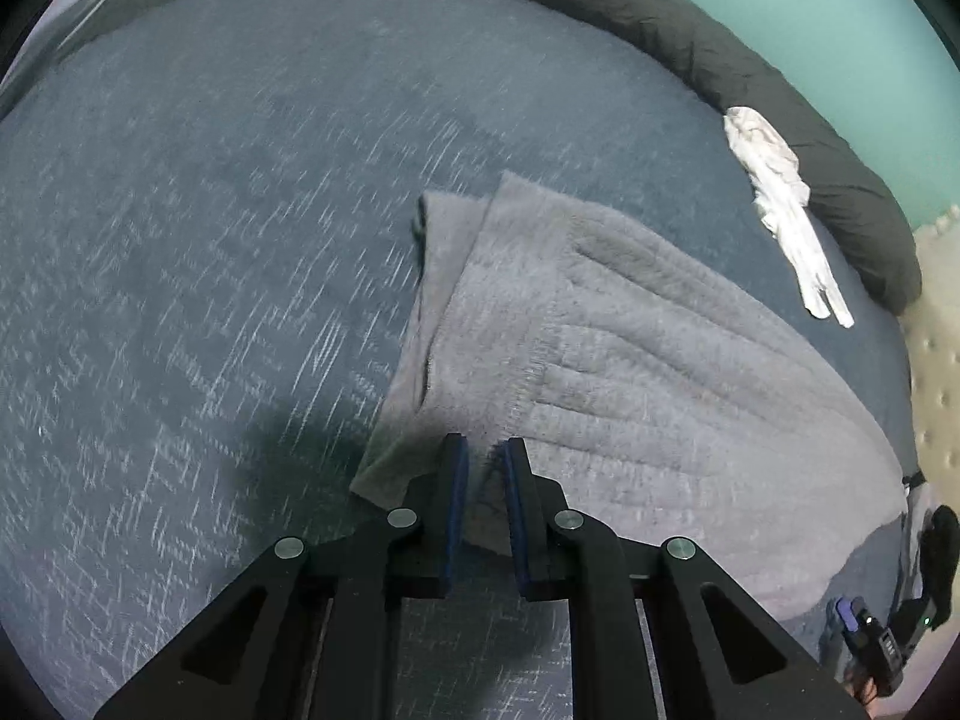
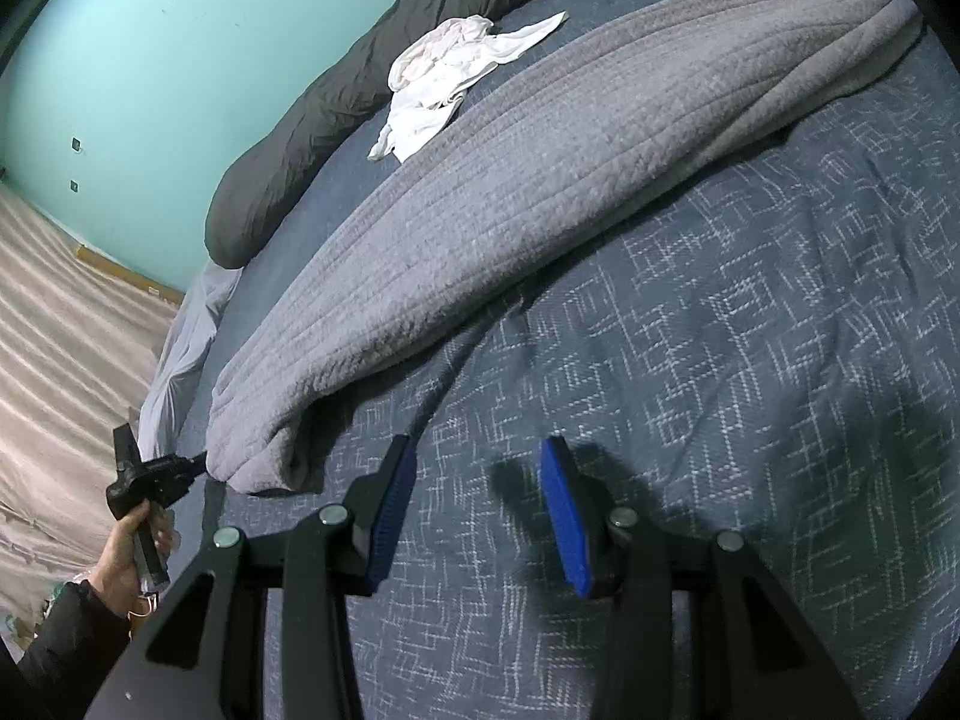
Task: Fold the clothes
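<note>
A grey ribbed fleece garment (image 1: 630, 348) lies folded lengthwise on the bed, a lower layer showing along its left edge. In the left wrist view my left gripper (image 1: 483, 456) is shut on its near corner, with cloth pinched between the blue pads. The right wrist view shows the garment (image 2: 540, 180) stretching away to the upper right. There a hand holds the left gripper (image 2: 195, 461) at the garment's near-left end. My right gripper (image 2: 480, 468) stands open over bare bedspread beside the garment, with nothing between its fingers.
The bed has a dark blue bedspread (image 2: 750, 360) with a white crosshatch pattern. A crumpled white garment (image 2: 444, 72) lies beyond the grey one, against a rolled dark grey duvet (image 2: 312, 114). A teal wall and a pale floor (image 2: 60, 330) lie past the bed's edge.
</note>
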`<state>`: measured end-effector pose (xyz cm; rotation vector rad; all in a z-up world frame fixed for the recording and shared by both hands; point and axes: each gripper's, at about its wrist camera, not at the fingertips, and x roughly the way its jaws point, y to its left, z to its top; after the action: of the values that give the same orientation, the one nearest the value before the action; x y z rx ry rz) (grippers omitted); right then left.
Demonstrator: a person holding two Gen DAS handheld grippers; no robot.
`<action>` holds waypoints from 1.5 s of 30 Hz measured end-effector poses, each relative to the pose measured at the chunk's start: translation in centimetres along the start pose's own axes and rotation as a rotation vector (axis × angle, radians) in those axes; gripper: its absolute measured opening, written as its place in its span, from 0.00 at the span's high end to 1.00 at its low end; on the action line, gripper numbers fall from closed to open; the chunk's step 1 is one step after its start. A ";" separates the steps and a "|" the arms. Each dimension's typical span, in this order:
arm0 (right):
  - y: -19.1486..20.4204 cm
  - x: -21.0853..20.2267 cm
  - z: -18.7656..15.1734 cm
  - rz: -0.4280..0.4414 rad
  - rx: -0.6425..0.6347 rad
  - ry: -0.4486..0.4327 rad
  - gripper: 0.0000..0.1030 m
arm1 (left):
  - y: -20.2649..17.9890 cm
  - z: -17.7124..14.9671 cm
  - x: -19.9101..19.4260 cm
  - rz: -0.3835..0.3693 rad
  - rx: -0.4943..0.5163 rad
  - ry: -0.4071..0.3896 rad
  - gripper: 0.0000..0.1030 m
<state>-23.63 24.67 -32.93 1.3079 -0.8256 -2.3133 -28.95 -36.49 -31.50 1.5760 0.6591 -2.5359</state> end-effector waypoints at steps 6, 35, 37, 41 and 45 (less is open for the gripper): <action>-0.1 -0.1 0.1 0.004 0.004 -0.004 0.57 | -2.8 1.6 -2.4 0.010 0.070 -0.073 0.86; -0.6 0.2 0.8 0.006 0.015 -0.002 0.57 | -1.0 7.6 1.5 0.010 -0.025 -0.083 0.53; -0.6 0.3 0.8 0.004 0.013 0.003 0.57 | -1.0 8.4 1.6 0.005 -0.023 -0.091 0.53; -0.8 0.6 0.7 -0.001 0.010 0.011 0.57 | -1.1 9.2 2.1 -0.001 -0.019 -0.094 0.53; -0.9 0.8 0.7 -0.003 0.011 0.016 0.57 | -1.5 9.5 2.8 -0.009 -0.004 -0.080 0.61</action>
<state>-24.66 25.14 -33.75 1.3316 -0.8334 -2.3013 -38.63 -38.45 -29.91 1.4653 0.6640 -2.5866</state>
